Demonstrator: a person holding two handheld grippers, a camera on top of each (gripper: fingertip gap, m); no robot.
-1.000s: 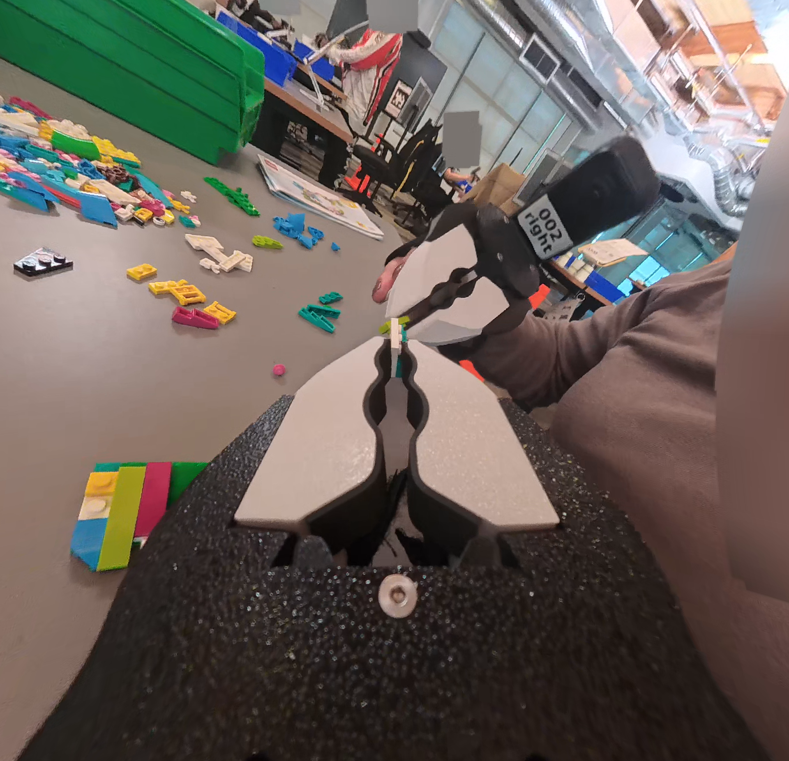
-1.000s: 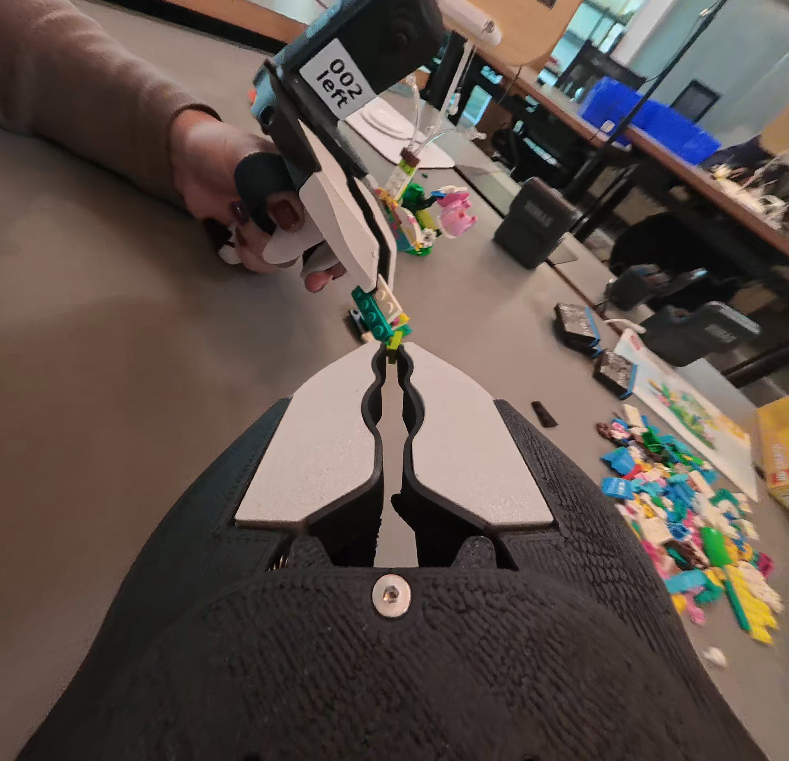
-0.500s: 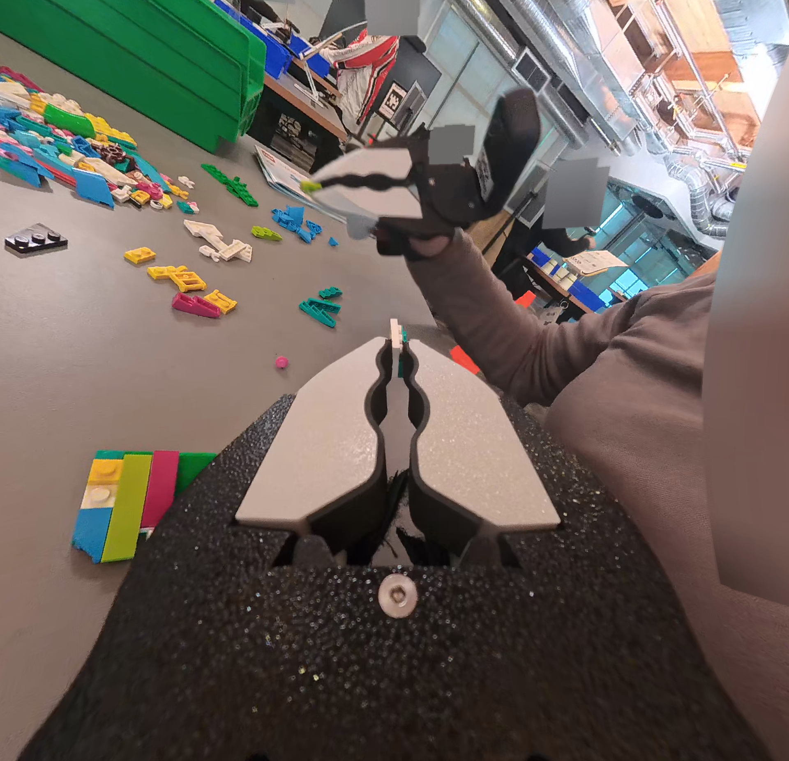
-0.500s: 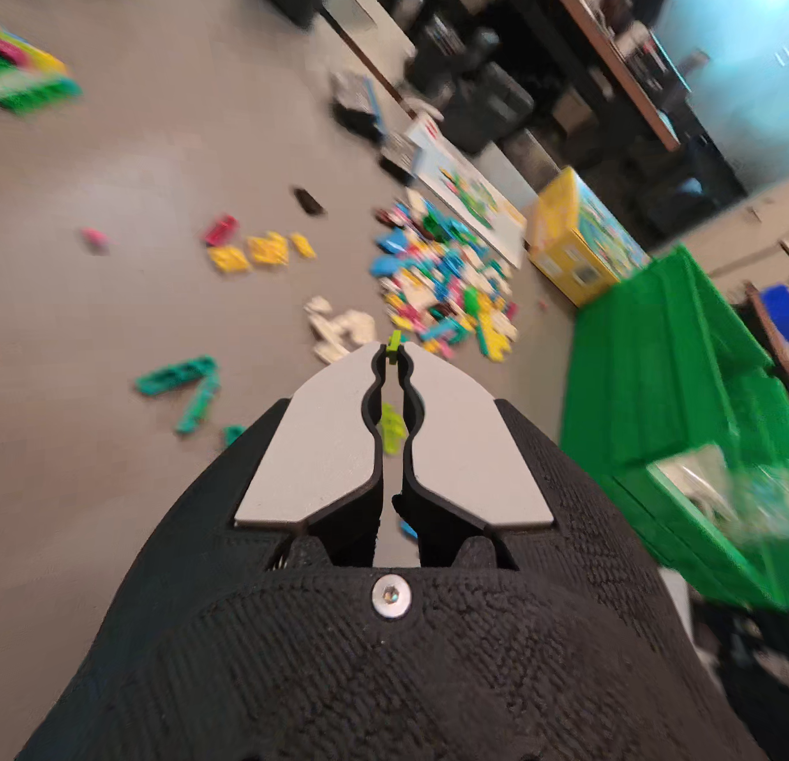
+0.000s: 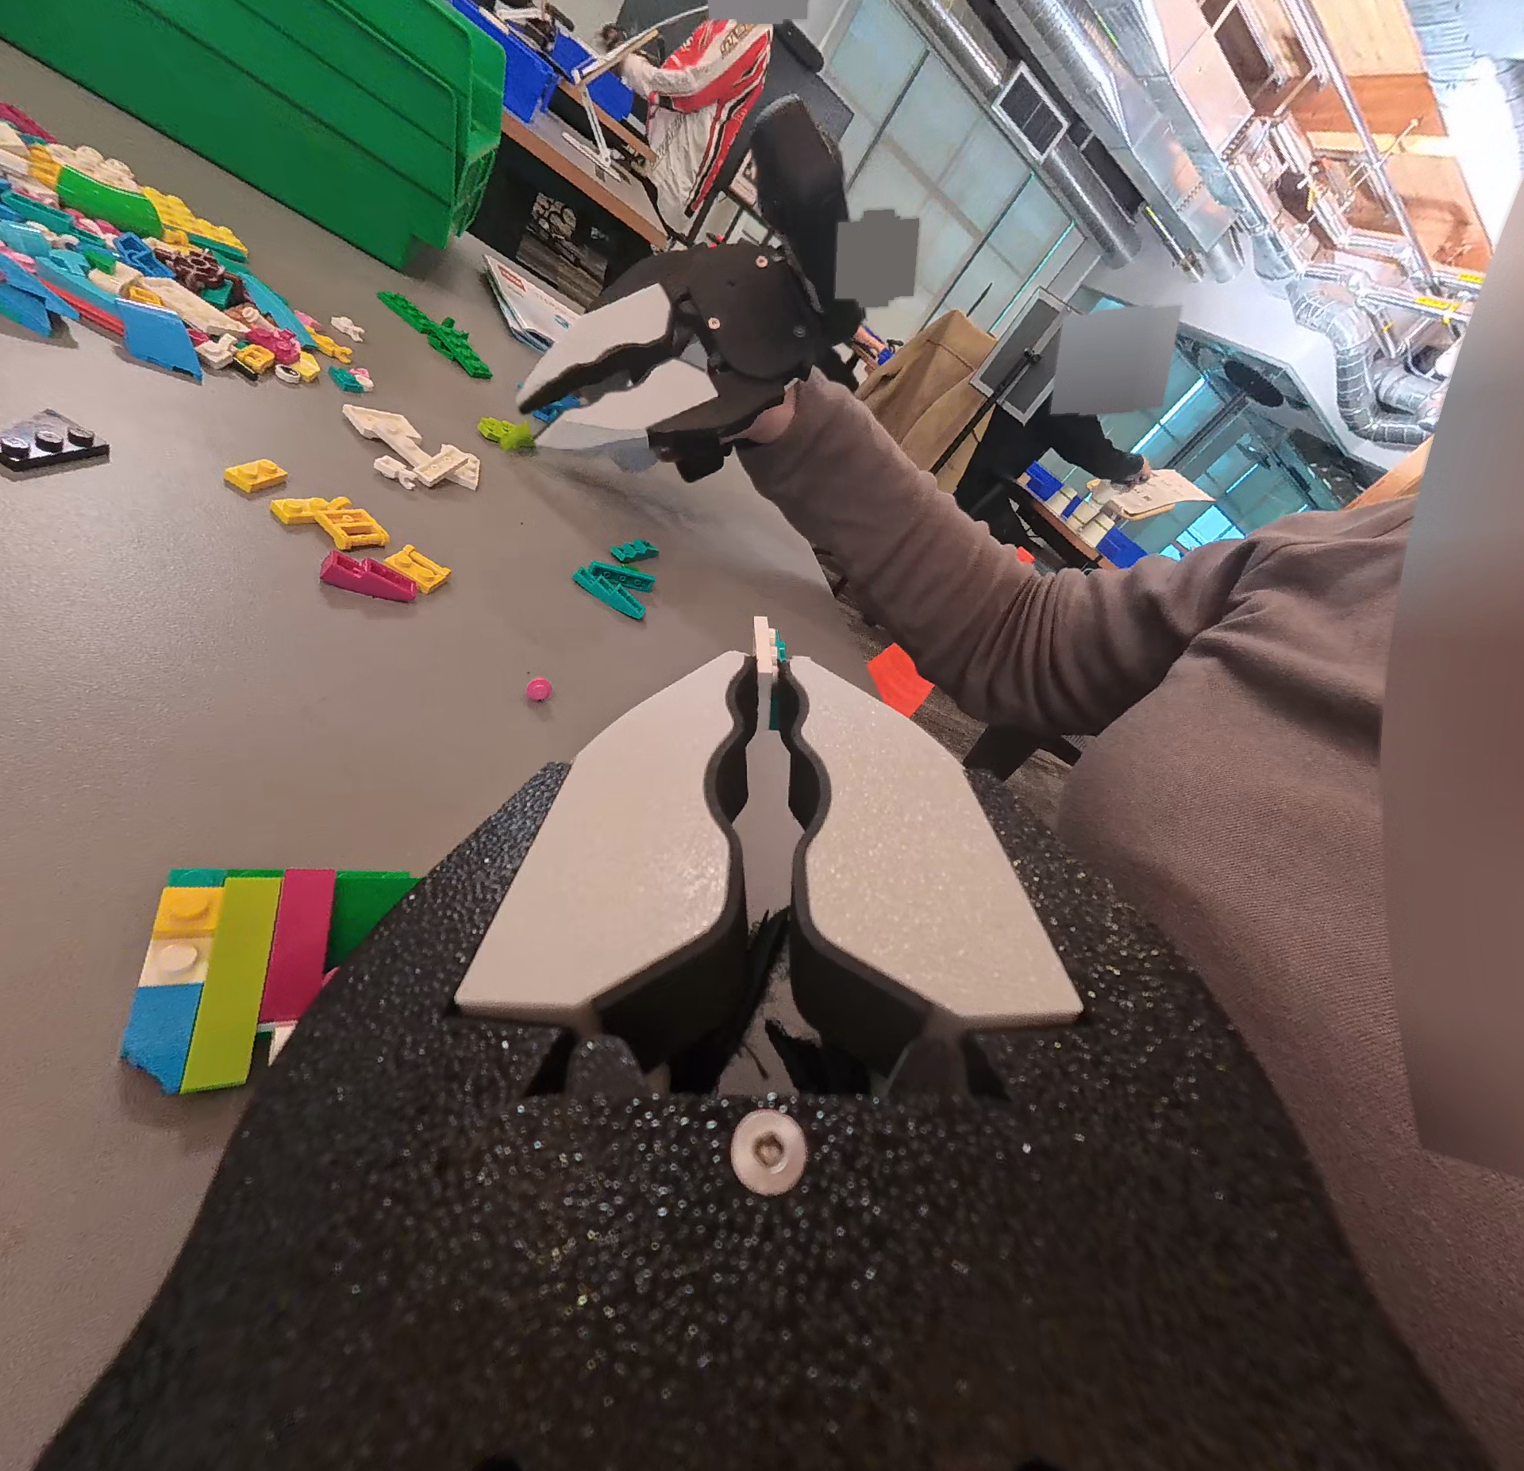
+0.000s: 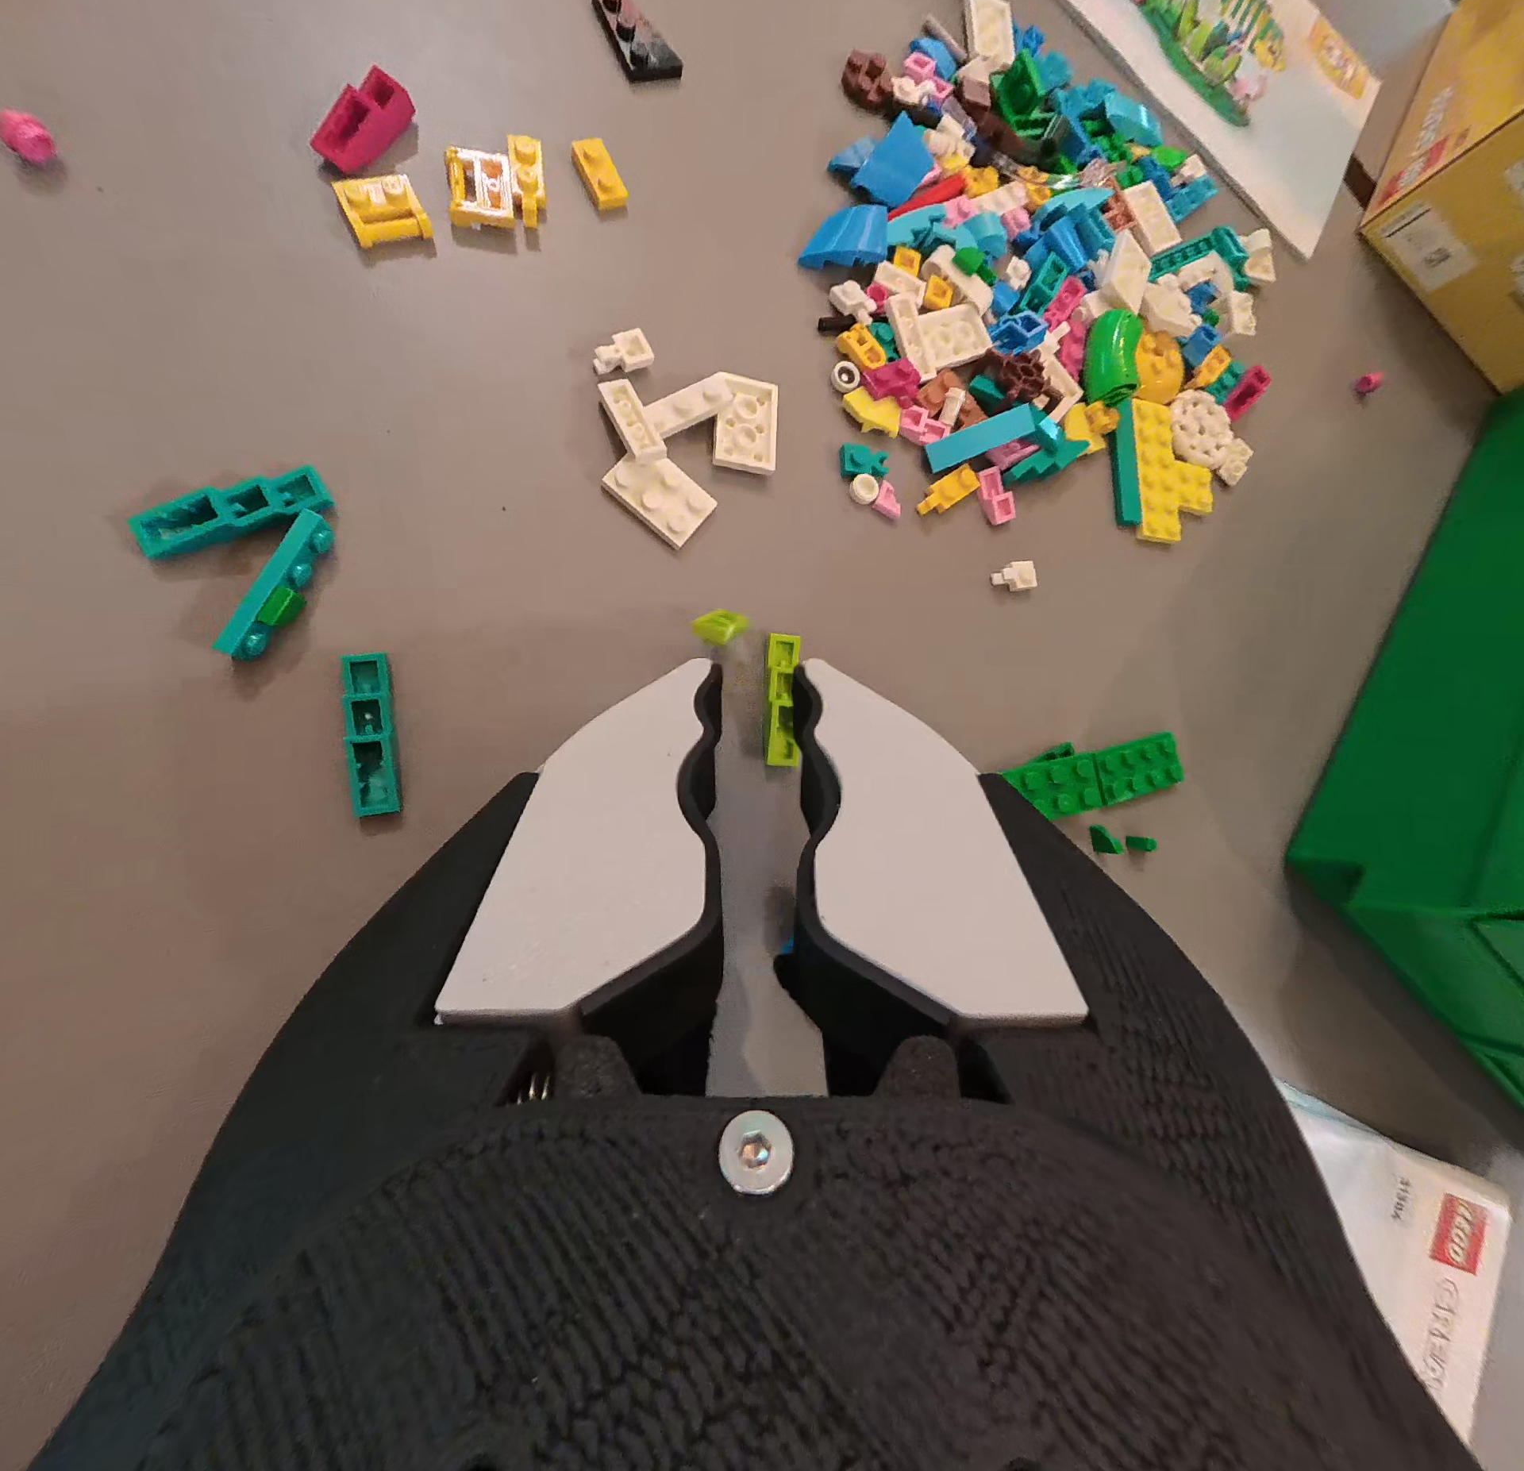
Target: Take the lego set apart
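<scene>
My left gripper is shut on a small white and teal lego piece and holds it above the grey table. My right gripper points down at the table with its jaws a little apart. A lime piece lies in the gap beside the right finger. A smaller lime piece is blurred just off the tips. In the left wrist view the right gripper is low over the table, far ahead, with the lime pieces at its tips.
A pile of loose bricks lies ahead, with white plates, teal pieces and yellow pieces around it. A green bin and green plates are on the right. A stack of coloured plates lies near my left gripper. My hands' fingertips stand some 25 cm from each other.
My right gripper has pulled away from the left one with the lime piece, swung down to the table among the loose pieces and opened. The left gripper has stayed still.
</scene>
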